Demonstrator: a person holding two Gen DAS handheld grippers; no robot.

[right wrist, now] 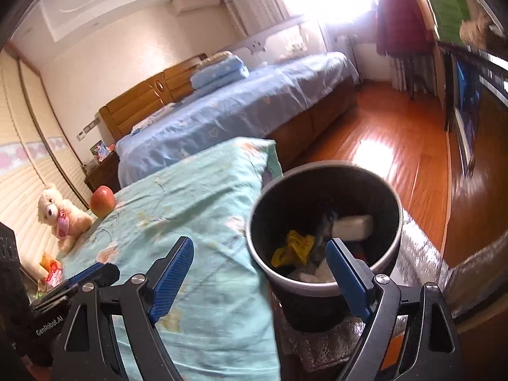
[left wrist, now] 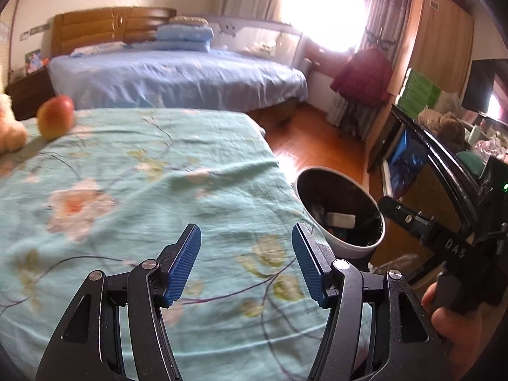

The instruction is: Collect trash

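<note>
My left gripper (left wrist: 246,238) hangs open over the green floral sheet (left wrist: 143,174), with nothing between its blue pads. A round trash bin (left wrist: 336,246) with a dark inside stands on the floor off the bed's right edge. A white piece (left wrist: 341,220) lies in it. My right gripper (right wrist: 258,247) is open wide and empty, above the bin's (right wrist: 395,222) left rim and the sheet's edge (right wrist: 222,222). Inside the bin I see a yellow wrapper (right wrist: 293,247), a white block (right wrist: 352,225) and other dark scraps.
An apple (right wrist: 102,201) and a teddy bear (right wrist: 60,219) sit at the far left of the green sheet, with small colourful packets (right wrist: 52,270) nearer. A blue bed (left wrist: 177,76) lies behind. A TV cabinet (left wrist: 412,158) lines the right across a wooden floor (right wrist: 381,146).
</note>
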